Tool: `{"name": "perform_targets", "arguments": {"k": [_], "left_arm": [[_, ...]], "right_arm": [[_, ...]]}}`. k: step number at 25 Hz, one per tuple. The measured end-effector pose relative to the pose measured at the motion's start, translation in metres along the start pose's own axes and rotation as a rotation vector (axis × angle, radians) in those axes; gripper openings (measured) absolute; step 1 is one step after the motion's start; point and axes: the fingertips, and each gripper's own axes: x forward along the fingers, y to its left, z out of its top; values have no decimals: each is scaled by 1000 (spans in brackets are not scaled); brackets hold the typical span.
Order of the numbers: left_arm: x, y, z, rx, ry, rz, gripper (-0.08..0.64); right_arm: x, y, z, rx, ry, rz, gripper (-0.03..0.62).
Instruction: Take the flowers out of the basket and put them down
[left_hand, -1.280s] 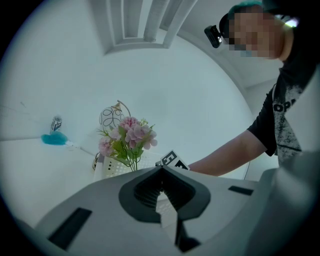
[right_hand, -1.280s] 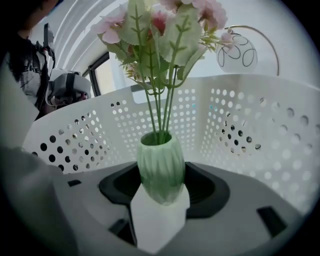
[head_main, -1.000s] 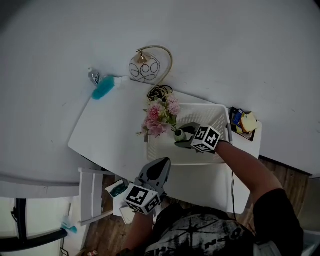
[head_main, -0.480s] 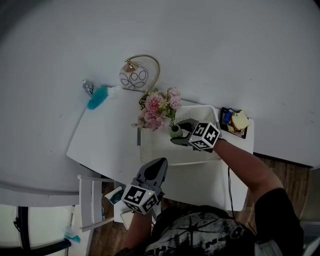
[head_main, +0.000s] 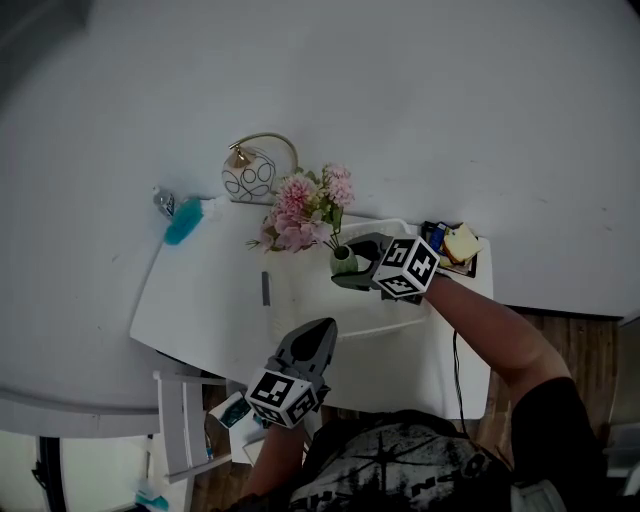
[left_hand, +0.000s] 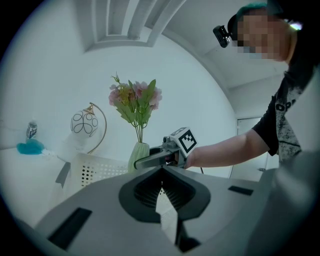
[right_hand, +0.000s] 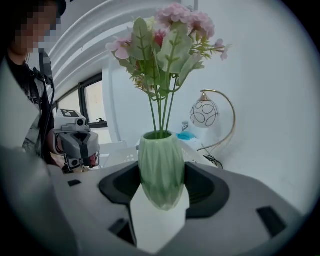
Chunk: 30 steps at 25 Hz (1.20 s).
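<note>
A bunch of pink flowers (head_main: 305, 205) with green leaves stands in a pale green ribbed vase (head_main: 343, 262). My right gripper (head_main: 348, 268) is shut on the vase and holds it upright in the air above the white perforated basket (head_main: 335, 312) on the white table. In the right gripper view the vase (right_hand: 161, 170) fills the space between the jaws, with the flowers (right_hand: 165, 45) above. My left gripper (head_main: 318, 335) hovers at the table's near edge, shut with nothing in it; in its own view the jaw tips (left_hand: 161, 172) meet, with the vase (left_hand: 139, 155) beyond.
A globe lamp with a brass arc (head_main: 248, 178) stands at the table's back edge. A teal duster (head_main: 183, 222) lies at the back left. A dark box of small items (head_main: 452, 247) sits at the back right. A white stool (head_main: 185, 420) stands below the near left corner.
My right gripper has risen with the vase, lifting the flowers from inside the basket to above its rim. The left gripper has shifted a little.
</note>
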Motion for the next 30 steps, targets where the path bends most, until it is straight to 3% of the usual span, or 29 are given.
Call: {"name": "perform_targets", "arguments": {"k": [10,18,30], "left_arm": [[24,-22,3,27,27,-134,14],[51,-70,5,48,64,-223,14],[51,-51,-12,30,50,-354,14]], "right_arm": [[-50,-11,14,30,-38,-105,267],[-135,-24,21,52,-76,-207,267],[-157,-41,11,86,-65,-378,267]]}}
